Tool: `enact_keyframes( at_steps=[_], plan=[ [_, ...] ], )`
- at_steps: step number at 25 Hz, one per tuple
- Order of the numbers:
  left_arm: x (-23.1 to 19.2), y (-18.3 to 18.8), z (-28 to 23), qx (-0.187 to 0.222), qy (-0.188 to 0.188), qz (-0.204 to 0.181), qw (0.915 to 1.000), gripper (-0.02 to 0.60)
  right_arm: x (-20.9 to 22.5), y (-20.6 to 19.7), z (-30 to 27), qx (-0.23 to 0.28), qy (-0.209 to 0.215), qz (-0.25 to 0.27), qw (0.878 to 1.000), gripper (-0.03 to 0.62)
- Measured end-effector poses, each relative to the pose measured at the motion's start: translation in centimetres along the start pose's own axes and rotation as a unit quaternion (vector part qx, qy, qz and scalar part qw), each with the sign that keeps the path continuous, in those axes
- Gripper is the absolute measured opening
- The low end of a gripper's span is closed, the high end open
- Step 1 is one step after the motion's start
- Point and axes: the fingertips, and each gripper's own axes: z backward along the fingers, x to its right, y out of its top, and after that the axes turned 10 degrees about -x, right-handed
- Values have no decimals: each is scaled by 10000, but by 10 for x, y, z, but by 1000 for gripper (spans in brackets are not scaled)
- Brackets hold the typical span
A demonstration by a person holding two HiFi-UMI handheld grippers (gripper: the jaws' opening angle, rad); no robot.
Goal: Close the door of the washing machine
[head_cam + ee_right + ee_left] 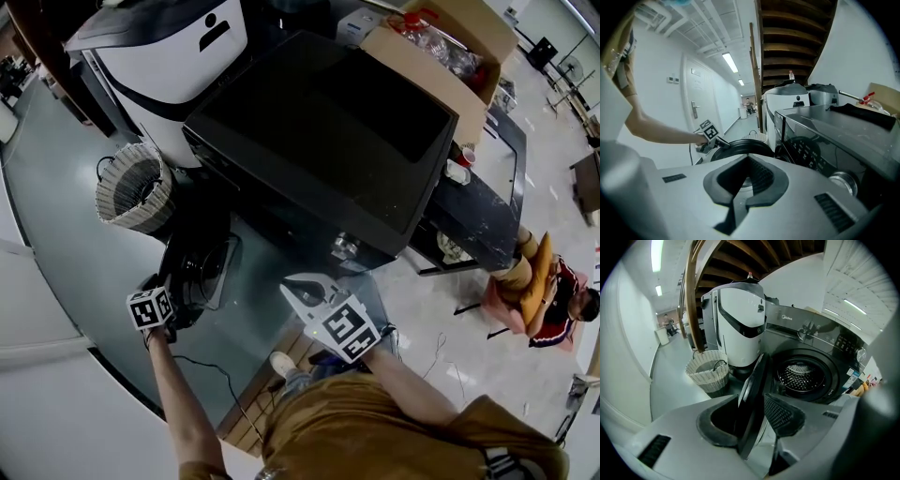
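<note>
Head view, looking down: the washing machine (328, 141) fills the centre, and its door (202, 267) stands swung out at its lower left. I've got the basket (136, 187) on the floor left of the machine, just above the door in frame. The tall appliance (169, 56) is at upper left, beside the machine. A cardboard box (441, 56) sits at upper right, beyond the machine's far edge. The left gripper (178, 300) is at the door's outer edge, lower left. In the left gripper view, that edge stands between its jaws, with the drum (801, 376) to the right. The right gripper (300, 289) hangs lower centre, right of the door and apart from it.
</note>
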Motion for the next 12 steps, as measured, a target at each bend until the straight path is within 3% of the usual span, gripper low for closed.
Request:
enact_keyframes(
  at_steps=[12],
  plan=[
    [29, -9, 3, -50, -139, -33, 9999, 186, -6, -21, 40, 178, -151, -461, 9987, 12]
  ],
)
